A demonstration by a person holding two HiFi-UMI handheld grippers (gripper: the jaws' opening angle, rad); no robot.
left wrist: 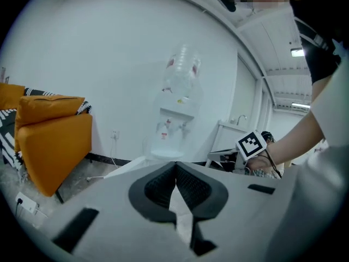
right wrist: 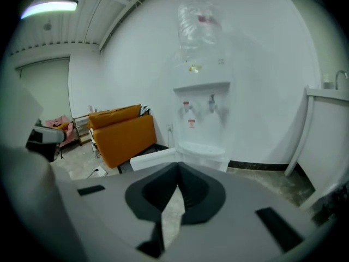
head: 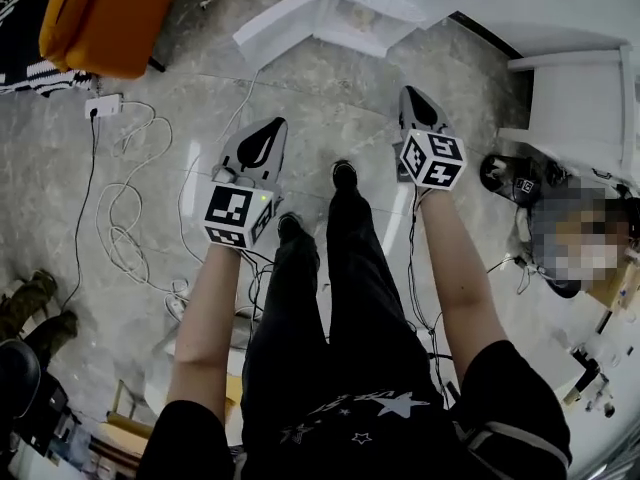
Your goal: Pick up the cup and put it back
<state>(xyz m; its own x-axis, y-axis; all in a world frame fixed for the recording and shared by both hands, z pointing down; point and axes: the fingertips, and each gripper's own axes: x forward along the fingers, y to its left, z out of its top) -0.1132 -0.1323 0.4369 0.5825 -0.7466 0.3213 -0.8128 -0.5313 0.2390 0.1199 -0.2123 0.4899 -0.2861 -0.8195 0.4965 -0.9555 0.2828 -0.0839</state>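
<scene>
No cup shows in any view. In the head view both grippers are held up over the stone floor, with the person's legs and shoes below them. My left gripper (head: 270,128) has its dark pads pressed together with nothing between them, and so does my right gripper (head: 412,96). In the left gripper view the jaws (left wrist: 175,165) meet at the tips and point at a white water dispenser (left wrist: 175,124) against the wall. In the right gripper view the shut jaws (right wrist: 178,166) face the same dispenser (right wrist: 202,113).
An orange sofa (head: 110,13) stands at the far left, also the orange sofa (right wrist: 122,132). Loose cables (head: 130,203) and a power strip (head: 103,105) lie on the floor at left. A white cabinet (head: 580,98) is at right, with another person beside it.
</scene>
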